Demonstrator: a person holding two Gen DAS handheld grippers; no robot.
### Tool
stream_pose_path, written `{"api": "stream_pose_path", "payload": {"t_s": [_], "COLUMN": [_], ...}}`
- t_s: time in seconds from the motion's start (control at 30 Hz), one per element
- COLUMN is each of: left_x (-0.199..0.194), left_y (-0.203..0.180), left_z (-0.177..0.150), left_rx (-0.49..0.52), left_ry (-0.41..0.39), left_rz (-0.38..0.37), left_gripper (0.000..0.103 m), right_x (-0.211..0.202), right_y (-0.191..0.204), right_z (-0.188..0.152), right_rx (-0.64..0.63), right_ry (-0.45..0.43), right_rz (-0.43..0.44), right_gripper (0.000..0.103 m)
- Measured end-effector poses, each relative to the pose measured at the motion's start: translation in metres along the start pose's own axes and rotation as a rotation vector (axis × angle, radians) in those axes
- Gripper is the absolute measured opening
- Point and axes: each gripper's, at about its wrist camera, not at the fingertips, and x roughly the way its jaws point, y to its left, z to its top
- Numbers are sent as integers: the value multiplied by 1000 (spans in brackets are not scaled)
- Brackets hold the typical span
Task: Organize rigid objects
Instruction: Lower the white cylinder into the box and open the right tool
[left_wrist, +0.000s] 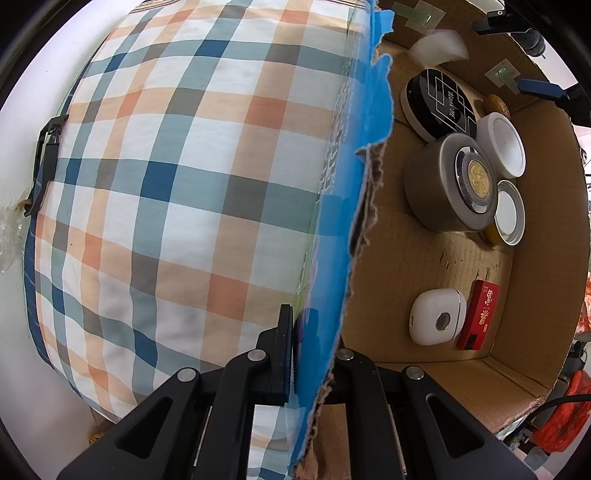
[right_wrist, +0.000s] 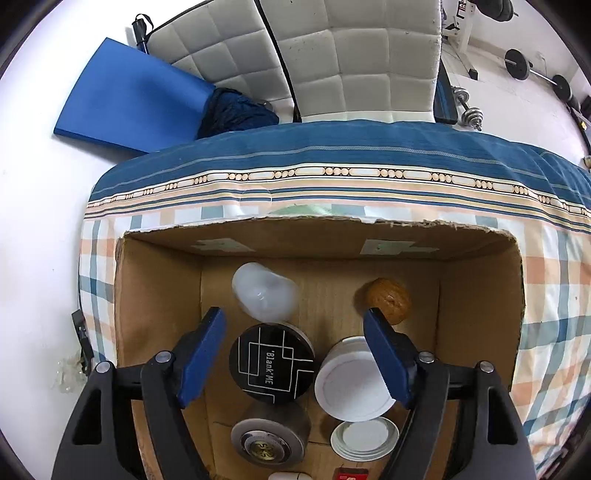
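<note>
An open cardboard box (right_wrist: 159, 306) sits on a checked bedcover (left_wrist: 166, 184). My left gripper (left_wrist: 314, 365) is shut on the box's torn, blue-taped wall (left_wrist: 345, 229). In the box lie a black round tin (right_wrist: 271, 363), a grey jar with a gold emblem (right_wrist: 269, 439), a white jar (right_wrist: 351, 384), a white-lidded jar (right_wrist: 364, 434), a brown lump (right_wrist: 389, 299), a blurred translucent white cup (right_wrist: 264, 291), a white case (left_wrist: 436, 317) and a red packet (left_wrist: 478, 314). My right gripper (right_wrist: 293, 315) hangs open above the tin and cup, with nothing touching its pads.
The bedcover's blue striped border (right_wrist: 332, 155) runs beyond the box. A blue mat (right_wrist: 129, 103) and a padded white chair (right_wrist: 351, 62) stand on the white floor behind the bed. Dumbbells (right_wrist: 469, 107) lie at the far right.
</note>
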Motion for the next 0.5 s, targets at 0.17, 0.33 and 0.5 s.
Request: {"api": "stream_pose_path", "payload": {"t_s": [0.17, 0.33, 0.5], "left_x": [0, -1, -2], "left_y": [-1, -3, -7], "left_z": [-1, -2, -3], "left_rx": [3, 6, 8], "left_ry": [-2, -4, -6], "left_rz": [1, 3, 7], "left_gripper": [5, 5, 5], "right_x": [-6, -15, -31], "right_y": [-2, -8, -10], "right_z": [-3, -10, -24], "right_rx": [7, 12, -27], "right_ry": [-8, -15, -44], "right_rz": [-15, -82, -181], "right_gripper": [95, 103, 103]}}
